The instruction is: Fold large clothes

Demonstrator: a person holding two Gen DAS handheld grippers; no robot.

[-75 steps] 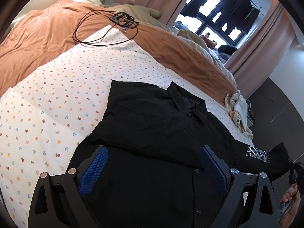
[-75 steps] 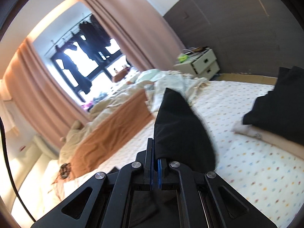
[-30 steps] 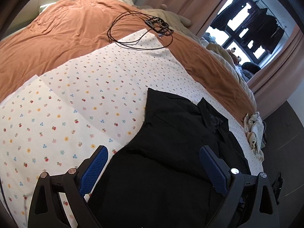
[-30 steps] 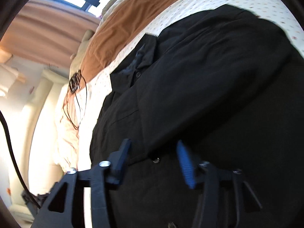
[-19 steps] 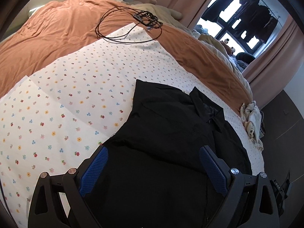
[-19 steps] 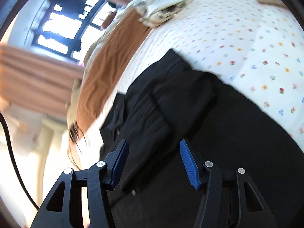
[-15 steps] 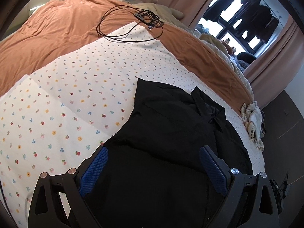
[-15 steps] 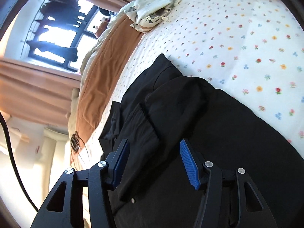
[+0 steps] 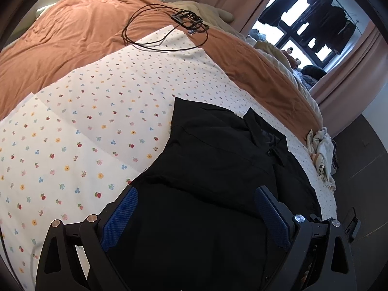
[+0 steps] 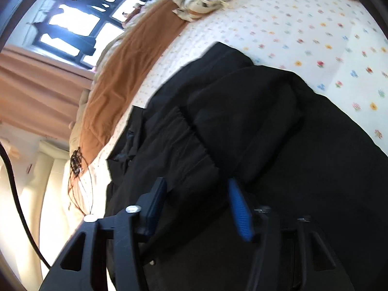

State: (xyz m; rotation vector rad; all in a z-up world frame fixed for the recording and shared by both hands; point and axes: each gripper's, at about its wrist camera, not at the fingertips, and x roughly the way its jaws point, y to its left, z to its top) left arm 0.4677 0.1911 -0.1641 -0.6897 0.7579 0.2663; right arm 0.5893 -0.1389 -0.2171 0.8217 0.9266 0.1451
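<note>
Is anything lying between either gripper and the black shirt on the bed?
Nothing visible does. The black shirt lies directly under the open left gripper, and the right gripper, its jaws closing, has shirt fabric between its fingers. The cable lies well clear.

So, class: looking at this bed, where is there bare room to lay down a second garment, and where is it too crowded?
Free: the flowered white sheet between the rust-orange quilt and the black button-up shirt, and the sheet on the shirt's other side. Crowded: the coiled black cable on the quilt's edge, the crumpled cream cloth at the bed's edge, and the shirt's own patch, where both grippers work.
</note>
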